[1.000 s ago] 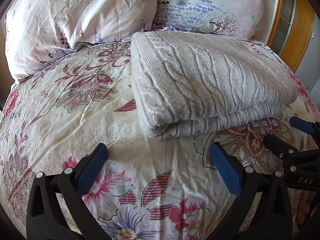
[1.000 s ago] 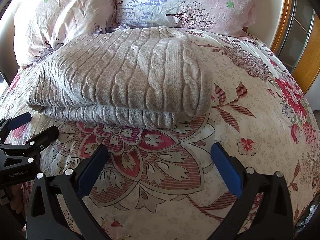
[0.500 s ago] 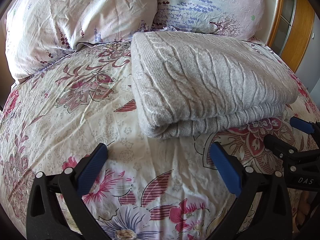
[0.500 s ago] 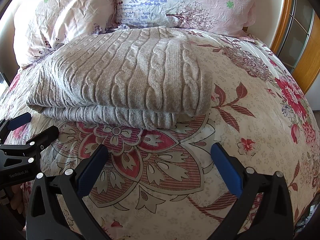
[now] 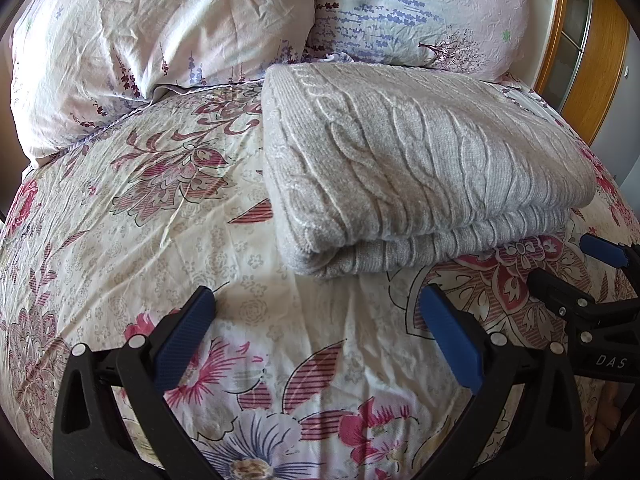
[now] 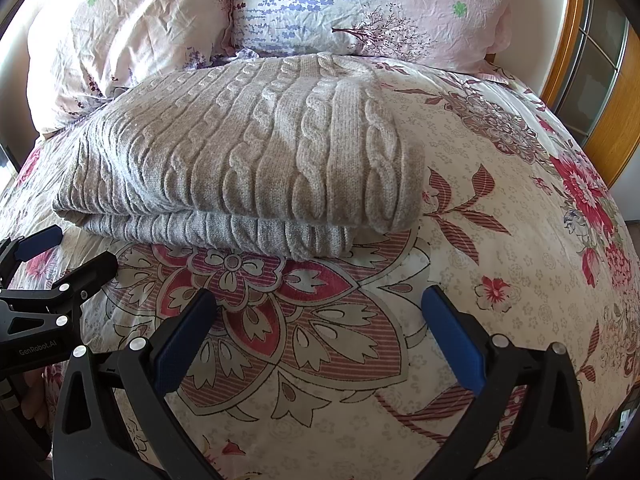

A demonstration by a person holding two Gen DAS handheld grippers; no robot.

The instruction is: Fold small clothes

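Observation:
A grey cable-knit sweater (image 5: 408, 168) lies folded in a neat rectangle on the floral bedspread (image 5: 140, 216); it also shows in the right wrist view (image 6: 240, 160). My left gripper (image 5: 316, 320) is open and empty, a short way in front of the sweater's near left corner. My right gripper (image 6: 318, 320) is open and empty, in front of the sweater's near right corner. Each gripper shows at the edge of the other's view: the right one (image 5: 568, 268) and the left one (image 6: 72, 252).
Two floral pillows (image 5: 160, 40) (image 5: 420, 12) lean at the head of the bed behind the sweater. A wooden-framed glass door (image 6: 600, 72) stands at the right. Bedspread (image 6: 520, 240) stretches to the right of the sweater.

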